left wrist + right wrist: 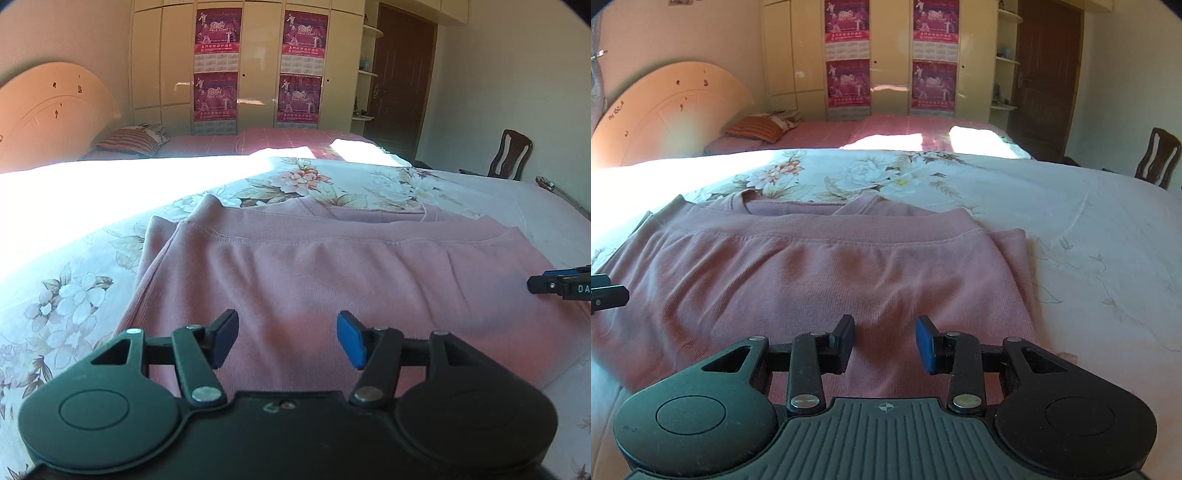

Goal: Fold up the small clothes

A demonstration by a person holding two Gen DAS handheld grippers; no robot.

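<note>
Both grippers' fingers apart, empty, over pink top (pixel 332 266); sleeve (pixel 1015 251) only R view.

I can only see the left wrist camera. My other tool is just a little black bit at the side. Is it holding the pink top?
Observer: No. The right tool is open with nothing in it, poised over the pink top.
Operator: Where does the top end on that side?
Observer: Its right edge lies flat on the floral sheet, just right of that tool.
Operator: Is it all one neat layer there?
Observer: No. A lower layer sticks out sideways past the folded-over hem.
</note>
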